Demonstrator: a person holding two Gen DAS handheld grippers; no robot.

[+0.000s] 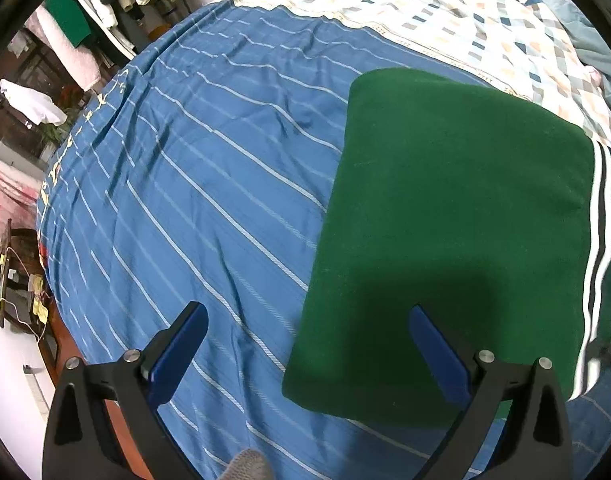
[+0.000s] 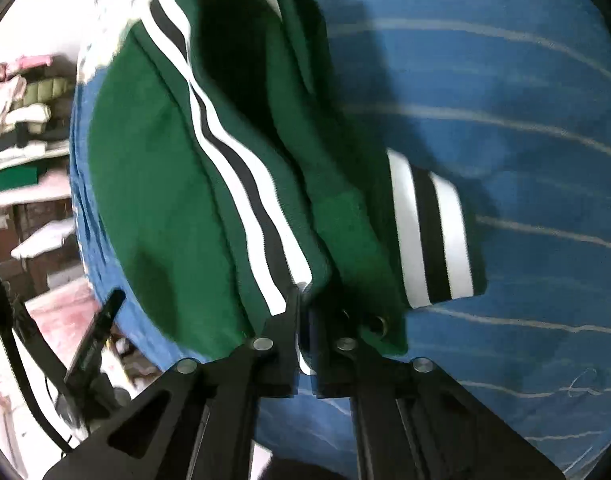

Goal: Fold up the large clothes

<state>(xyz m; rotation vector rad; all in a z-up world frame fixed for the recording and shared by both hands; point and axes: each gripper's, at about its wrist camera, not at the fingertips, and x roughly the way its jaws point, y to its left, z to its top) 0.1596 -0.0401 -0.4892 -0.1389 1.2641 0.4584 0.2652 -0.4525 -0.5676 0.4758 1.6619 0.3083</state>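
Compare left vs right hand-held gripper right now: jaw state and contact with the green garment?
The left hand-held gripper has its jaws spread wide and holds nothing; the right hand-held gripper has its jaws closed on the green garment at its striped hem. The left hovers over the garment's near edge, one finger above the blue striped bedsheet; the right grips fabric. Both have black frames.

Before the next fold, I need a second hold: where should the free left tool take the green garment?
Take the green garment at its near left corner, sliding in from the bed side. That folded edge lies flat and free under the open left tool; the right tool holds the striped edge.
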